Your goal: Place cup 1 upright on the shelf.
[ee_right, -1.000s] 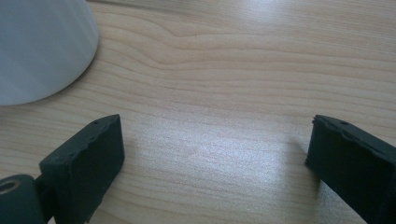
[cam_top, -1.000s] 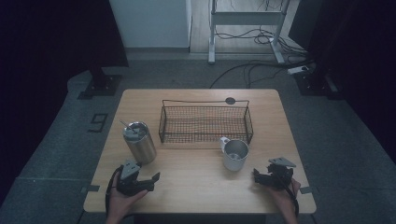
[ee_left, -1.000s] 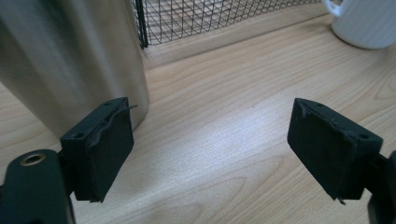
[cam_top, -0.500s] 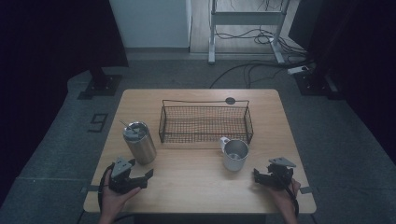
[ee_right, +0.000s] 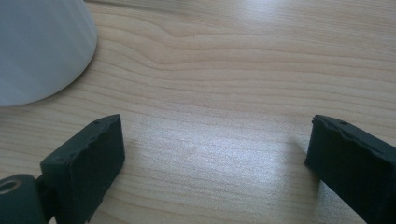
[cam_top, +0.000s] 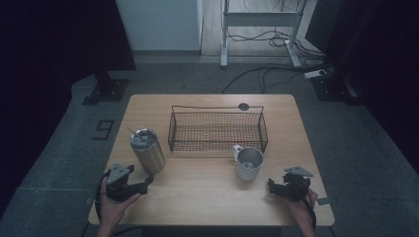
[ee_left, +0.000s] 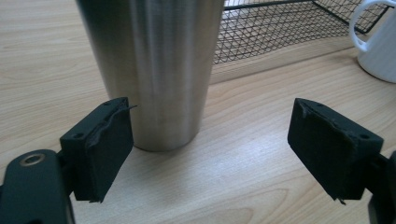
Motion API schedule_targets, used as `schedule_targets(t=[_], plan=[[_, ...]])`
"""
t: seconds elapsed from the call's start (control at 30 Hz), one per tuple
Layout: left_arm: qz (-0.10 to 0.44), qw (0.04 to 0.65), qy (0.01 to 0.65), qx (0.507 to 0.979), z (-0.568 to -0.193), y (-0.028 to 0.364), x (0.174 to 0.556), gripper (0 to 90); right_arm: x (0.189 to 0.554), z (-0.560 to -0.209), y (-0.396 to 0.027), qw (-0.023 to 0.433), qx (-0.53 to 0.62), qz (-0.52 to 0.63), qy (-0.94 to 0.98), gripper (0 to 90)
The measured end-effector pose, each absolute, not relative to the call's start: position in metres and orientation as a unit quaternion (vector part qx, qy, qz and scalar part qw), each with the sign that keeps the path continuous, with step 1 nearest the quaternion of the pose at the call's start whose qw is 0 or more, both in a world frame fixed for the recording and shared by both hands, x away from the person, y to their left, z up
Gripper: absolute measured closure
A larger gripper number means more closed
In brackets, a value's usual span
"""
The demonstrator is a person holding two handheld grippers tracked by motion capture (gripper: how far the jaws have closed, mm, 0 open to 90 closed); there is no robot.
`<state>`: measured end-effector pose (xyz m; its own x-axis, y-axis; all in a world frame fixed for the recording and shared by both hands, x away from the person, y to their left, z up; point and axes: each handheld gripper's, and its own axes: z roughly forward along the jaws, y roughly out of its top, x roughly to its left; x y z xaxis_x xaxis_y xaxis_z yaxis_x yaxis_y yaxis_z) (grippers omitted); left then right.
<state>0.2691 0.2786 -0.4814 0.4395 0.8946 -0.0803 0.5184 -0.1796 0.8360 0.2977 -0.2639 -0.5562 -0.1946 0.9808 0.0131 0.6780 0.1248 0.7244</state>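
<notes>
Tumbler, steel, is standing upright on the table just left of the wire basket; we are holding the left gripper before its base, jaws spread wide with nothing gripped, the left pad near the wall, contact uncertain. Mug, white, is sitting before the basket's right end; we are keeping the right gripper to its right, jaws parted over bare wood, clasping nothing.
</notes>
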Motion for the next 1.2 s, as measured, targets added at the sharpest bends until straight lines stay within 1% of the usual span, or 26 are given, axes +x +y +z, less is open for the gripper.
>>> schedule_targets(t=[0.5,0.67,0.97,1.2], plan=[[0.22,0.421,0.487,0.733,-0.482,0.282,0.287,10.6,0.297,-0.556,-0.264,0.247,0.588,0.309,0.706,5.3],[0.218,0.416,0.488,0.736,-0.484,0.283,0.293,7.3,0.297,-0.556,-0.264,0.247,0.588,0.309,0.706,5.4],[0.225,0.428,0.483,0.73,-0.482,0.284,0.303,1.6,0.297,-0.556,-0.264,0.247,0.588,0.309,0.706,5.5],[0.229,0.429,0.478,0.732,-0.481,0.279,0.313,1.4,0.297,-0.556,-0.264,0.248,0.588,0.309,0.705,5.9]])
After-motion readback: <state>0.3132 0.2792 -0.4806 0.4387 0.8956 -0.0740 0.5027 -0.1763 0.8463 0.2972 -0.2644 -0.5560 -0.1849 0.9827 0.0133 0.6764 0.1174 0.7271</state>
